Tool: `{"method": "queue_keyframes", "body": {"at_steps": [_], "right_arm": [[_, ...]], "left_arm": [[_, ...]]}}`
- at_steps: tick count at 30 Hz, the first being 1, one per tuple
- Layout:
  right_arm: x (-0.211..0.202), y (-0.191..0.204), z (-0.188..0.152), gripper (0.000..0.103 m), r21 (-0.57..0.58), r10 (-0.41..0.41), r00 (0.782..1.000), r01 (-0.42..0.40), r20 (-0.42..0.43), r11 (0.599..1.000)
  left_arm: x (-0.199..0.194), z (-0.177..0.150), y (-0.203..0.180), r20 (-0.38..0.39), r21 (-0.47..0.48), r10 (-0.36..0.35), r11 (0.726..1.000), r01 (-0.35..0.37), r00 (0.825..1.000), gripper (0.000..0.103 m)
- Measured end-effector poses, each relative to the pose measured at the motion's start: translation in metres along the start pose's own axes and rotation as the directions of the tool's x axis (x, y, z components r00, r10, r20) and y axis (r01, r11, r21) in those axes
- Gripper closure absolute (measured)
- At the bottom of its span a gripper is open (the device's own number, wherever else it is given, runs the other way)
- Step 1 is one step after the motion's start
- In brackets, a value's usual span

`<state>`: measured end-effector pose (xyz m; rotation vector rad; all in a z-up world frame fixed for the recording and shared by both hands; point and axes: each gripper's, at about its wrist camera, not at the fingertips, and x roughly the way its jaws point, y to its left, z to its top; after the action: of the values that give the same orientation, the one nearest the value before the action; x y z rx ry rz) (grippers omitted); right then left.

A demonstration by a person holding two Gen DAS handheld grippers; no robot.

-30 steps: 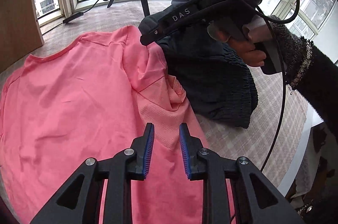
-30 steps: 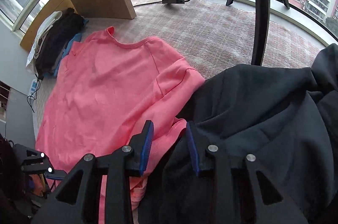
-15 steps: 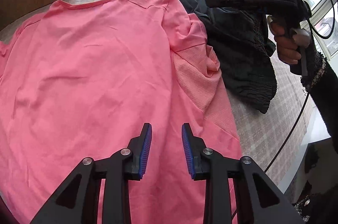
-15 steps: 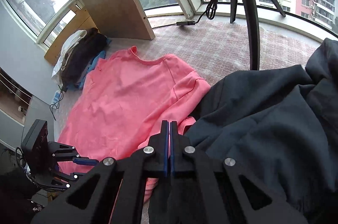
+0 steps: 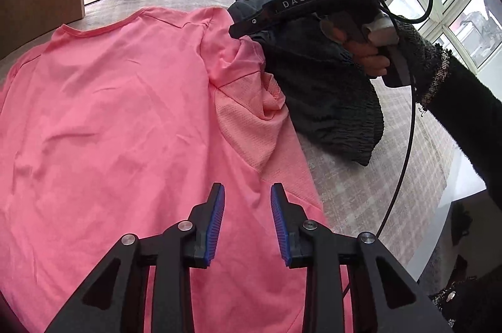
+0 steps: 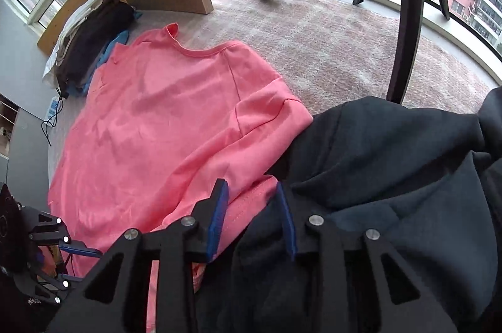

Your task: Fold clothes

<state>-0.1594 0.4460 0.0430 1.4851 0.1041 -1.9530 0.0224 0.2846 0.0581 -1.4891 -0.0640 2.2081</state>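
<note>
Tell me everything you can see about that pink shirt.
The pink shirt is a soft knit top with a ribbed round neckline, lying spread and lightly wrinkled on the carpet. One sleeve is bunched, showing a paler mesh-like inside. A dark garment overlaps that side's edge. Both tongs hang open above it, gripping nothing.

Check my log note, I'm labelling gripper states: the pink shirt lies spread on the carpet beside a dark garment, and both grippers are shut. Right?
Not quite. Both grippers are open: the left gripper shows a clear gap in the left wrist view, the right gripper likewise in the right wrist view. The pink shirt does lie spread beside the dark garment.
</note>
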Motion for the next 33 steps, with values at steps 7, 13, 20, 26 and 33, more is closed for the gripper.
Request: {"method": "queue_keyframes", "body": {"at_steps": [7, 13, 20, 26, 33], "right_arm": [[-0.057, 0.002, -0.014, 0.1, 0.027, 0.06, 0.992, -0.063, 0.108, 0.998], [-0.08, 0.004, -0.017, 0.096, 0.039, 0.061, 0.993, -0.065, 0.105, 0.997], [-0.037, -0.004, -0.025, 0.088, 0.064, 0.046, 0.999, -0.047, 0.025, 0.997], [-0.025, -0.004, -0.03, 0.086, 0.066, 0.062, 0.998, -0.064, 0.033, 0.996], [-0.023, -0.01, -0.028, 0.084, 0.075, 0.095, 0.994, -0.099, 0.062, 0.992]], "left_arm": [[0.008, -0.012, 0.027, -0.023, -0.071, 0.025, 0.997, -0.026, 0.999, 0.073], [0.02, -0.011, 0.029, -0.036, -0.08, 0.014, 0.997, -0.017, 0.999, 0.073], [-0.011, 0.049, 0.035, 0.078, -0.026, 0.052, 0.998, -0.05, 0.996, 0.072], [0.021, 0.171, 0.048, 0.144, 0.136, 0.181, 0.97, -0.2, 0.973, 0.039], [0.104, 0.208, 0.074, -0.022, 0.221, 0.229, 0.951, -0.218, 0.973, 0.072]]}}
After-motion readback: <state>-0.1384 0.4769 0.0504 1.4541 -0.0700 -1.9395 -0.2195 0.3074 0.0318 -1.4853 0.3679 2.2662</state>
